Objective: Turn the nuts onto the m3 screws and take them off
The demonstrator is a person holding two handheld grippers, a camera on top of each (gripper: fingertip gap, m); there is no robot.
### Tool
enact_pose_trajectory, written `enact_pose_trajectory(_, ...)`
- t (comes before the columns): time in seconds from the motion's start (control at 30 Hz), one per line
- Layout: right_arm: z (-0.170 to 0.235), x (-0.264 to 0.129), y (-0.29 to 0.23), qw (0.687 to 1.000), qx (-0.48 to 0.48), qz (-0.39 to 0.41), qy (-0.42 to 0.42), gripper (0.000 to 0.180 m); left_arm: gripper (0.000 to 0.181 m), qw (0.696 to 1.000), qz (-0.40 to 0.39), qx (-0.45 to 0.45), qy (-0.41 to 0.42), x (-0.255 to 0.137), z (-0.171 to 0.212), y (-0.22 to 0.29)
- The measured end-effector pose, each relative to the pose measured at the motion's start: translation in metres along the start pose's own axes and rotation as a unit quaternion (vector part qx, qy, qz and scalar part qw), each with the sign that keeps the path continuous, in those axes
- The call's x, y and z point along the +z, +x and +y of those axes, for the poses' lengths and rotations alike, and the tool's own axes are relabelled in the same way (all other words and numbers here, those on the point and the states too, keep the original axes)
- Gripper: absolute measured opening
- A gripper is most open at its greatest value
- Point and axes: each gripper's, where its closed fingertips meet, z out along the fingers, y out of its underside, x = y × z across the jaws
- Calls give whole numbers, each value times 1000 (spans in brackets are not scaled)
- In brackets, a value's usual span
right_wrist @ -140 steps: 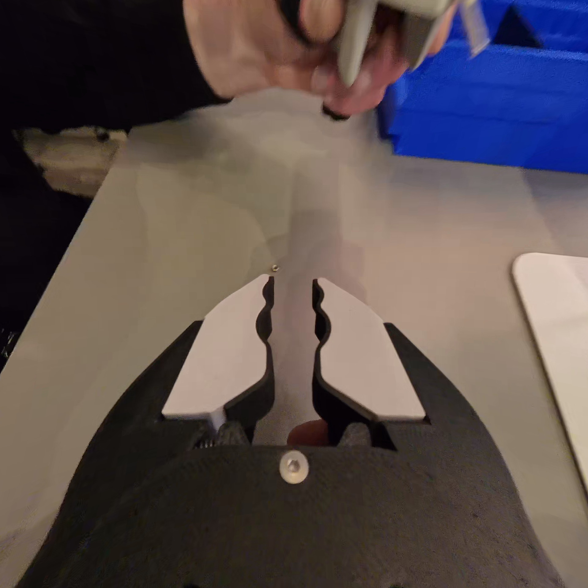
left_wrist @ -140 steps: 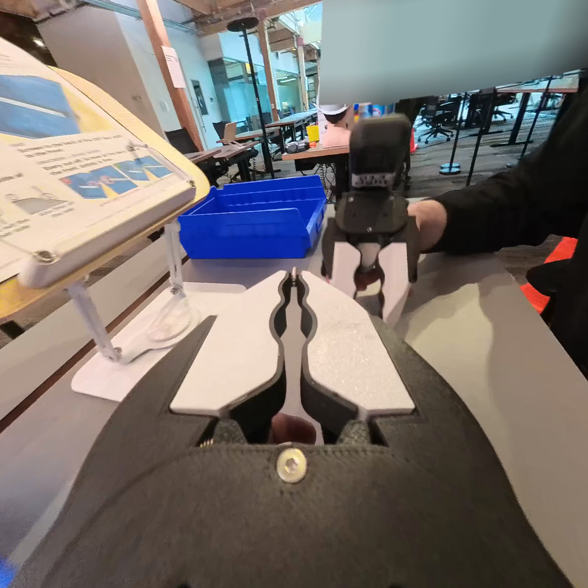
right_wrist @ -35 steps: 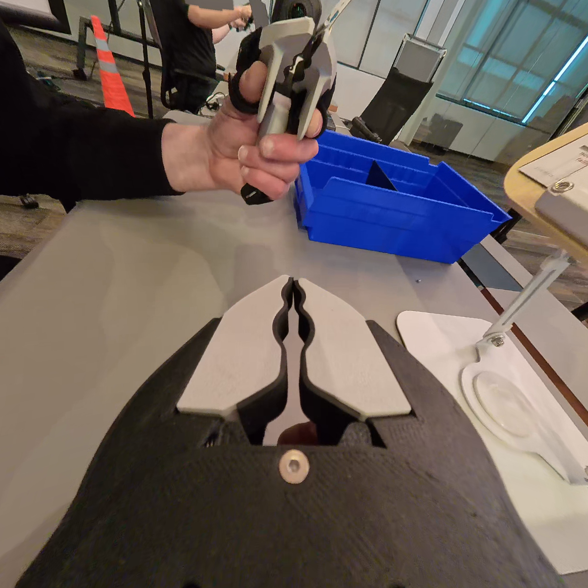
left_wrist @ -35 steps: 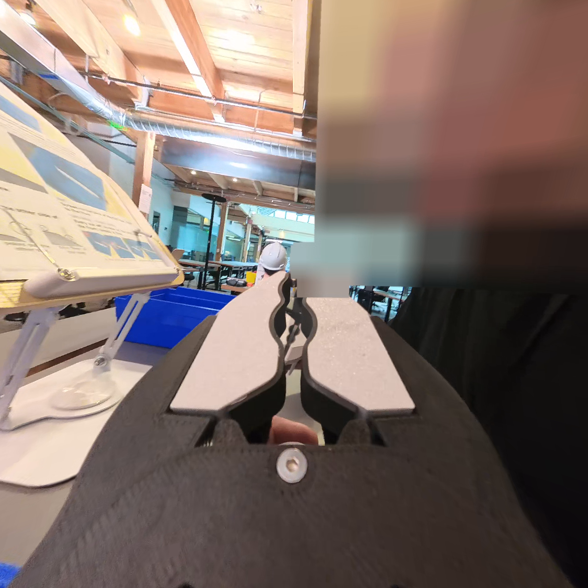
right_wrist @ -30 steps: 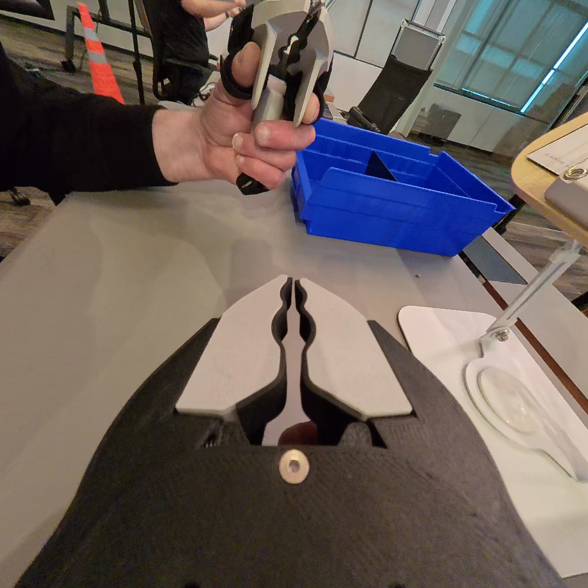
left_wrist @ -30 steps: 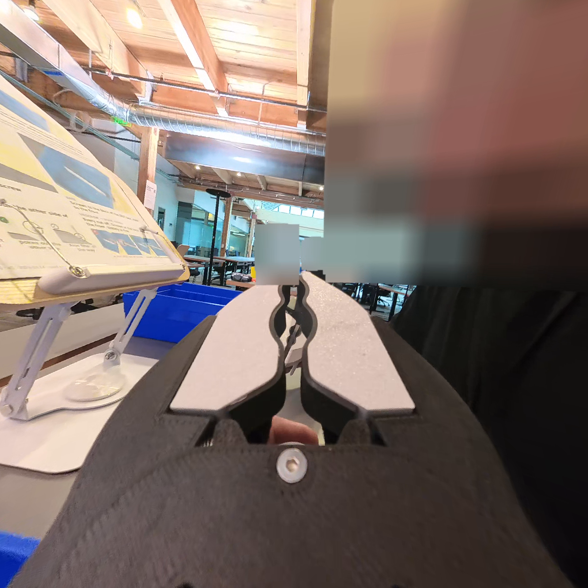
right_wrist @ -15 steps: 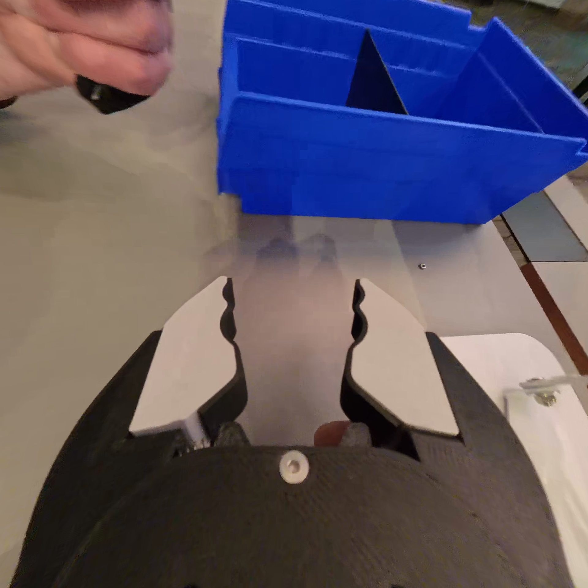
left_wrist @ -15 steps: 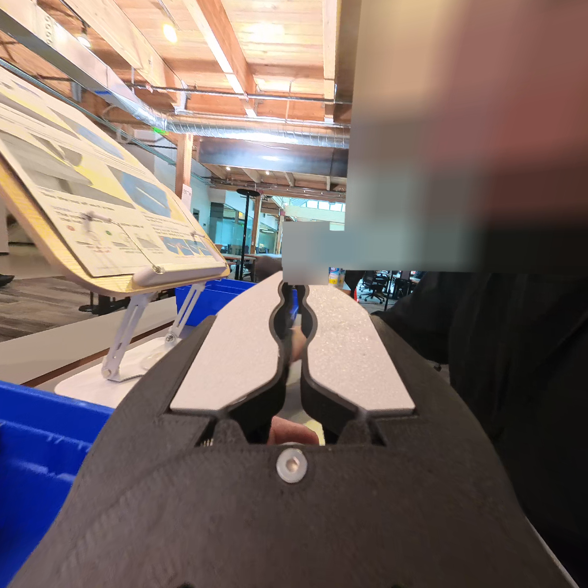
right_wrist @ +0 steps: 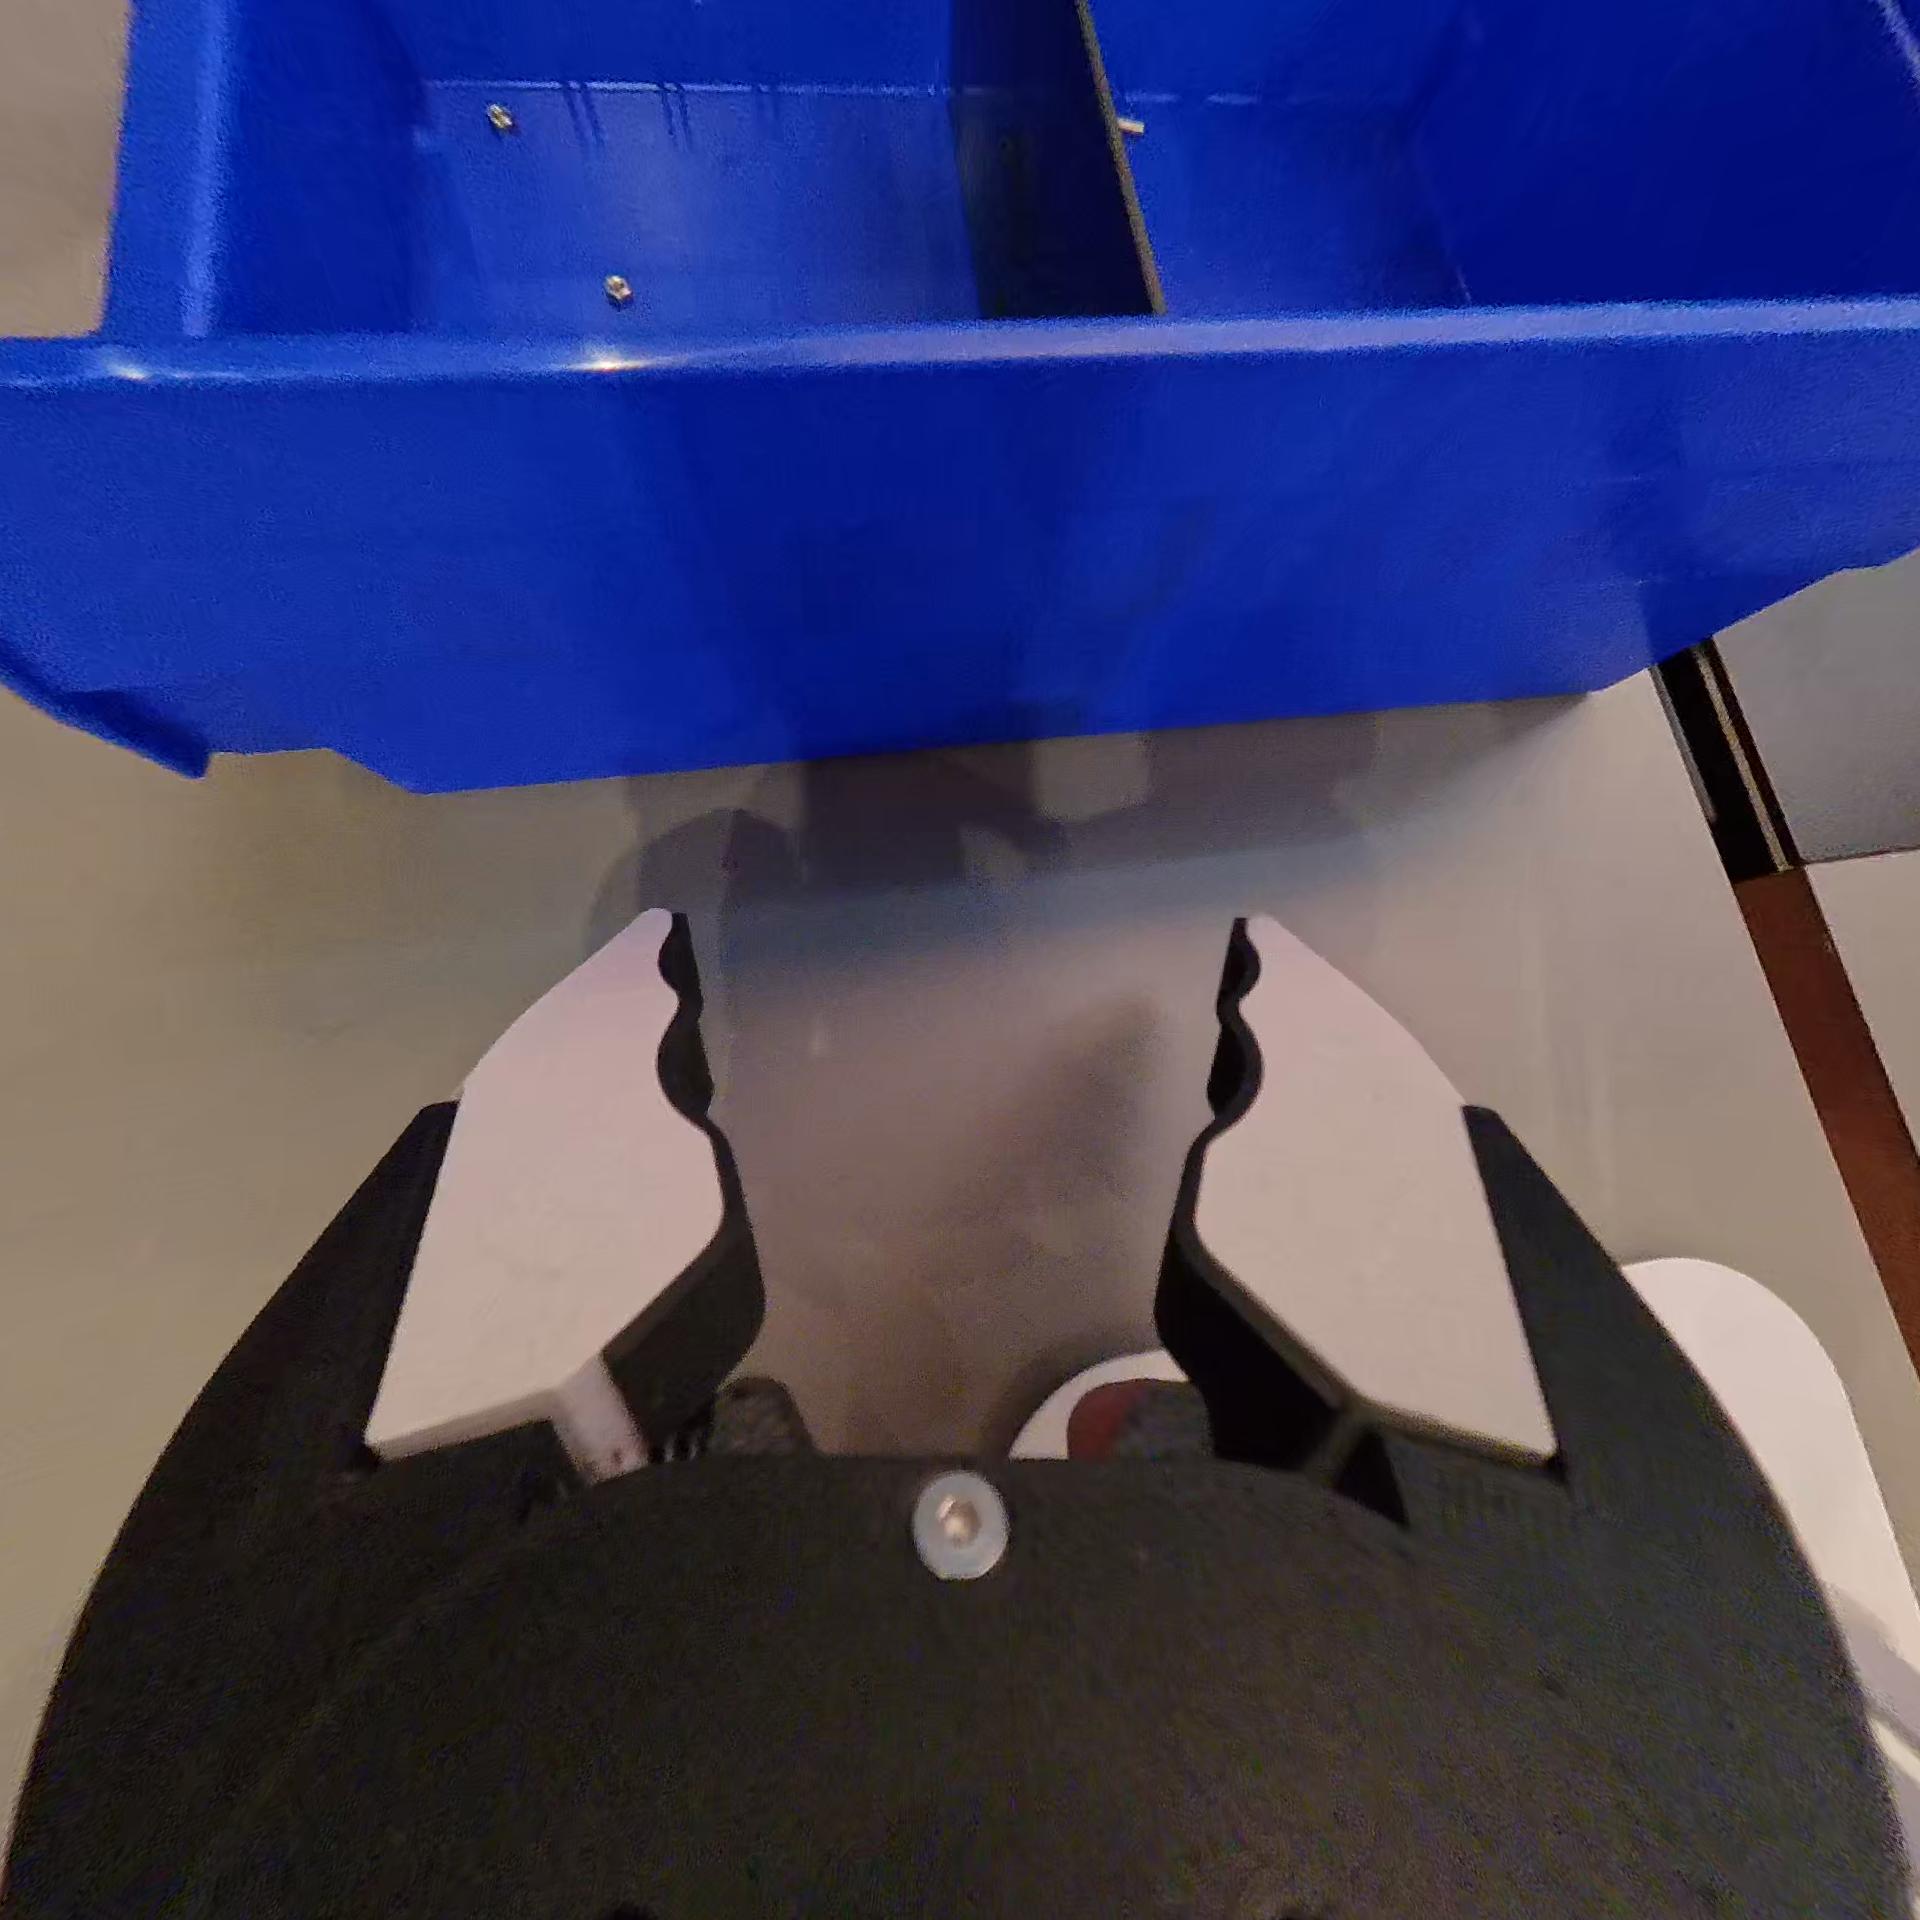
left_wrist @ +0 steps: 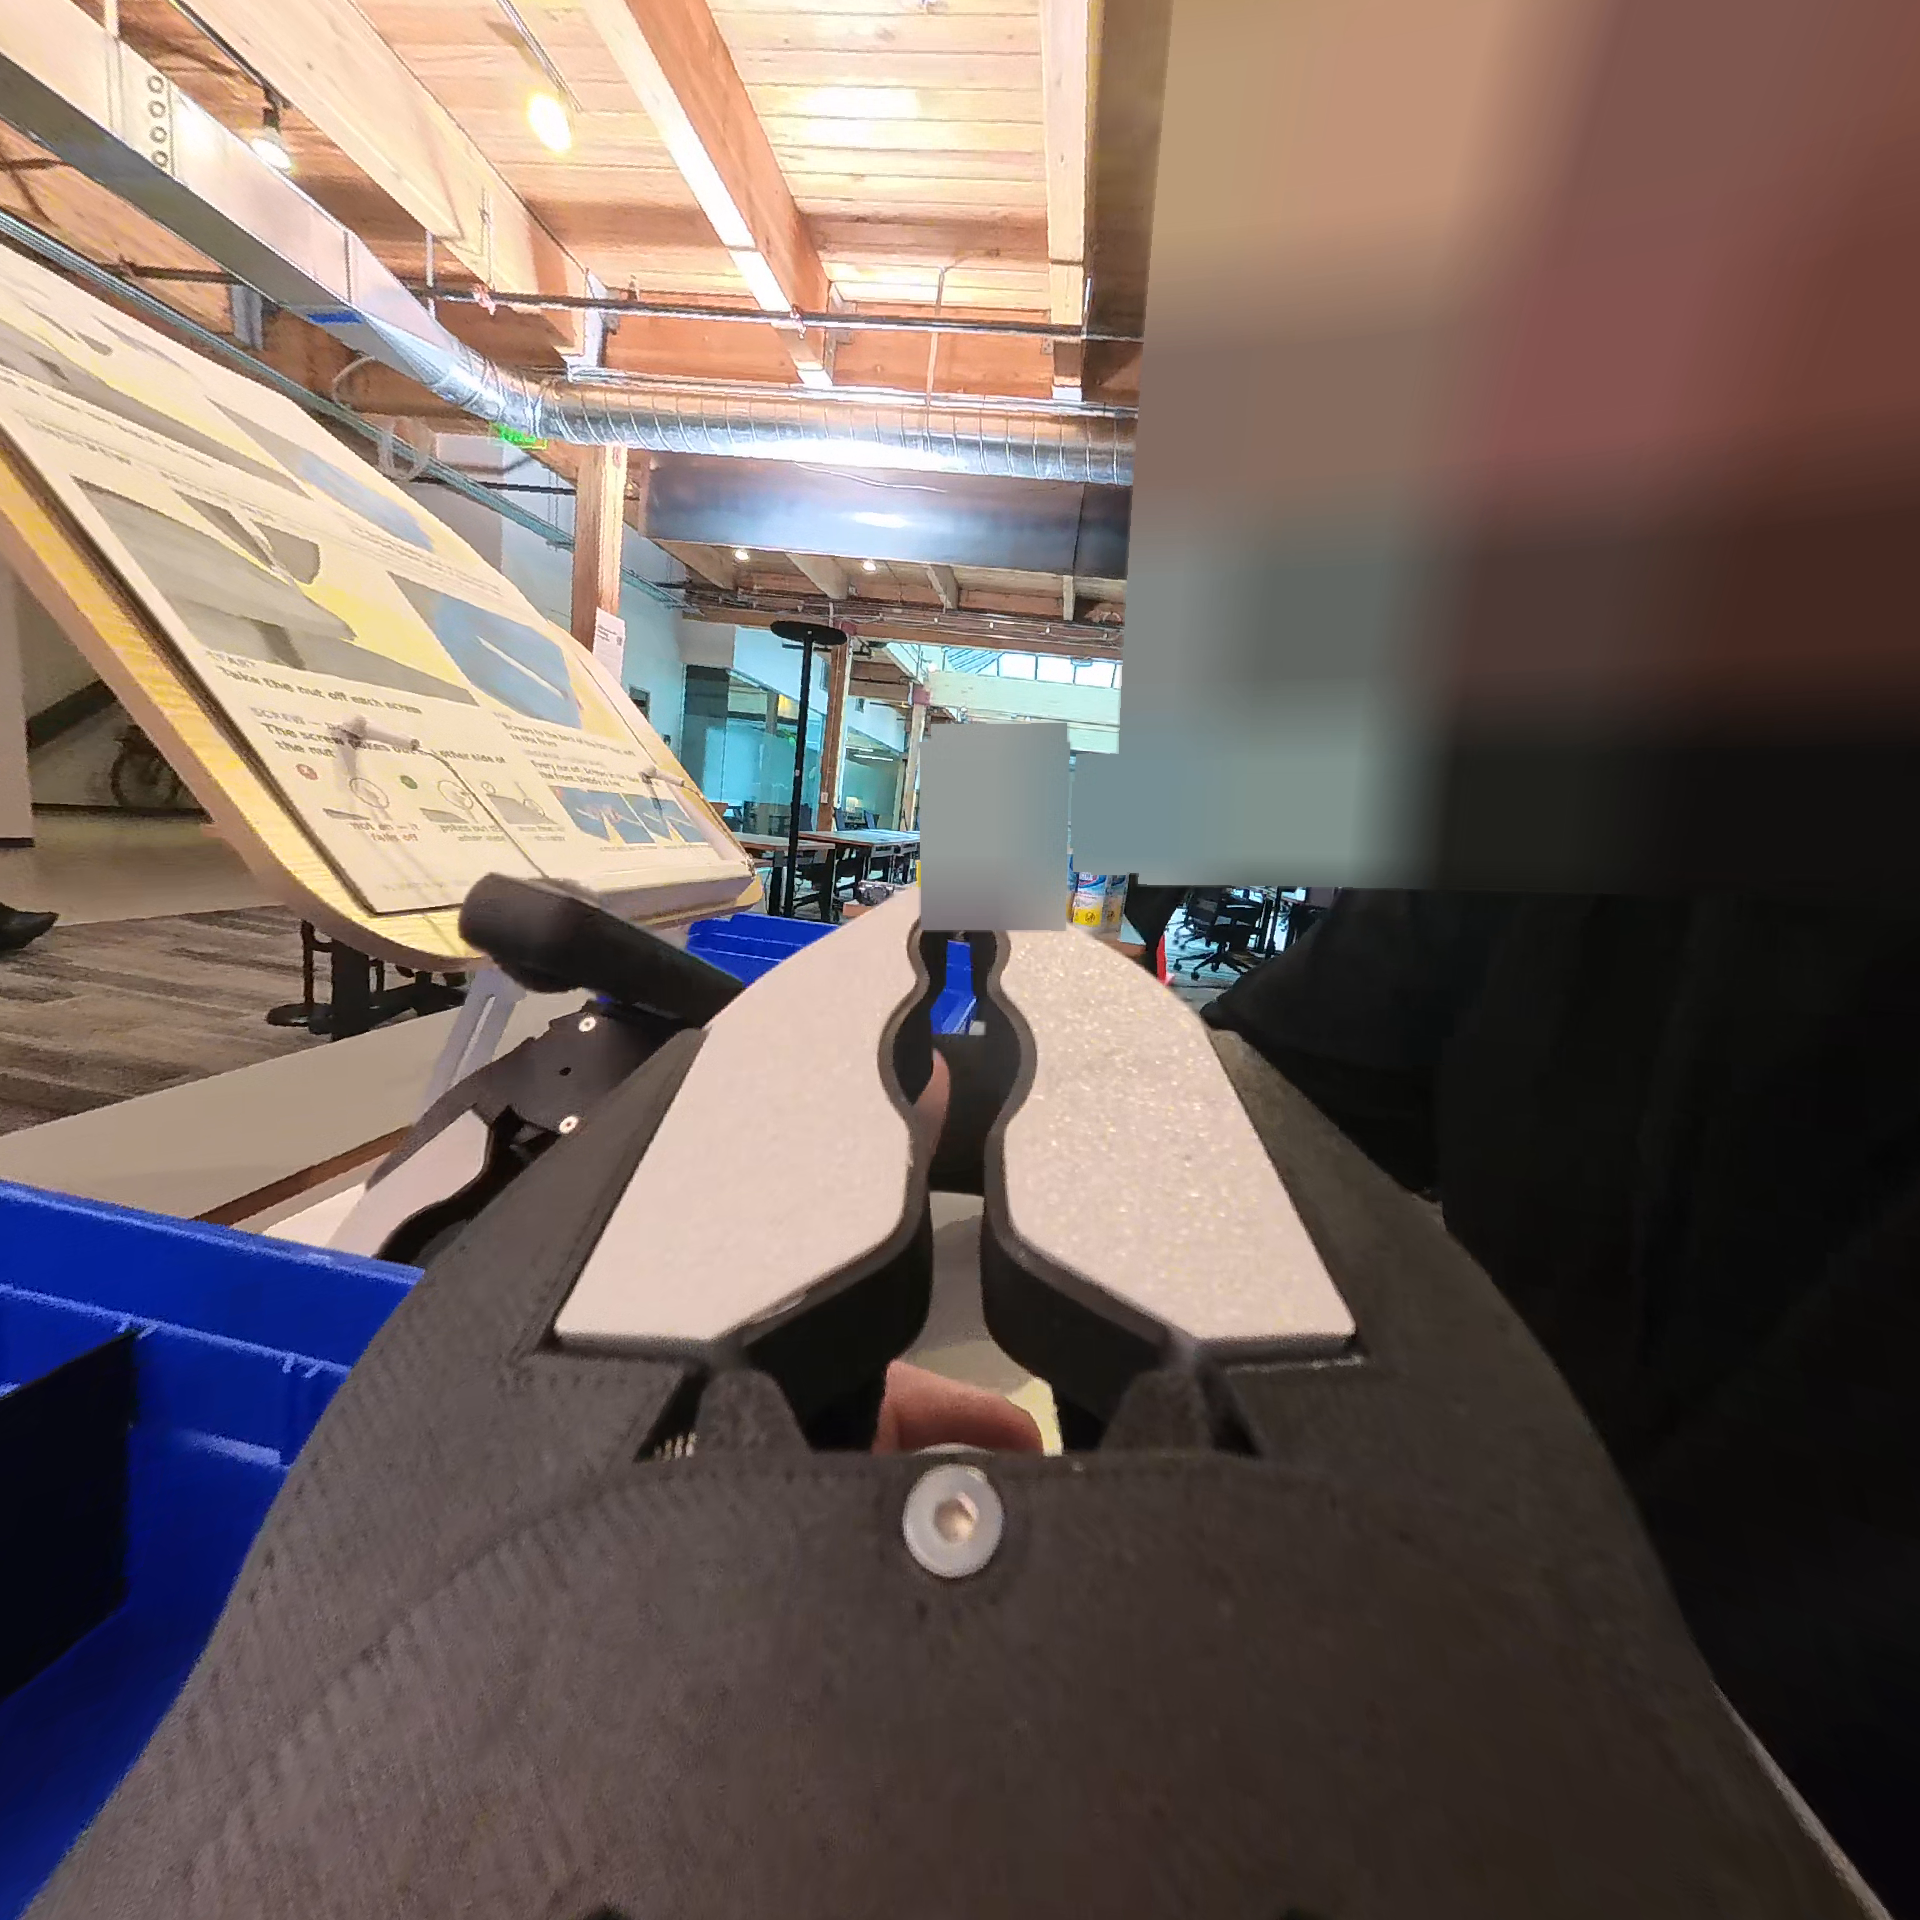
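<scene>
My left gripper (left_wrist: pixel 958 940) is shut; a thin dark piece, seemingly the m3 screw, sits between its tips just under a mosaic patch. It is raised and points level across the room. My right gripper (right_wrist: pixel 954 920) is wide open and empty, pointing down at the grey table (right_wrist: pixel 260 987) just in front of the blue bin (right_wrist: pixel 935 540). Two small nuts (right_wrist: pixel 501 117) (right_wrist: pixel 617 289) lie in the bin's left compartment. A small screw (right_wrist: pixel 1132 125) lies by the black divider (right_wrist: pixel 1117 177). The right gripper also shows in the left wrist view (left_wrist: pixel 540 1101).
A tilted instruction board on a white stand (left_wrist: pixel 364 707) stands left of the left gripper. Its white base plate (right_wrist: pixel 1766 1455) lies at the right gripper's right. The bin's corner (left_wrist: pixel 208 1351) is under the left gripper. A person's black sleeve (left_wrist: pixel 1662 1247) fills the right. The left gripper's tips are roughly 25 cm from the right gripper's.
My right gripper has opened wide, tipped downward and moved up to the bin's front wall. My left gripper stayed shut and swung left, so the bin corner now shows under it.
</scene>
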Motion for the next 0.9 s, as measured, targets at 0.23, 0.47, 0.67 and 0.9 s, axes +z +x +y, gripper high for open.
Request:
enact_pose_trajectory(0.23,10,12,8,999,26,-3,-38,106,3,1000,5,2,7,-3,-6,3)
enact_pose_trajectory(0.47,10,17,11,998,34,-10,-46,105,3,1000,7,1,10,-4,-8,3)
enact_pose_trajectory(0.67,12,18,12,998,40,-17,-53,102,3,1000,6,-2,8,-4,-6,2)
enact_pose_trajectory(0.9,13,18,12,997,43,-18,-54,101,3,1000,5,-4,8,-4,-5,0)
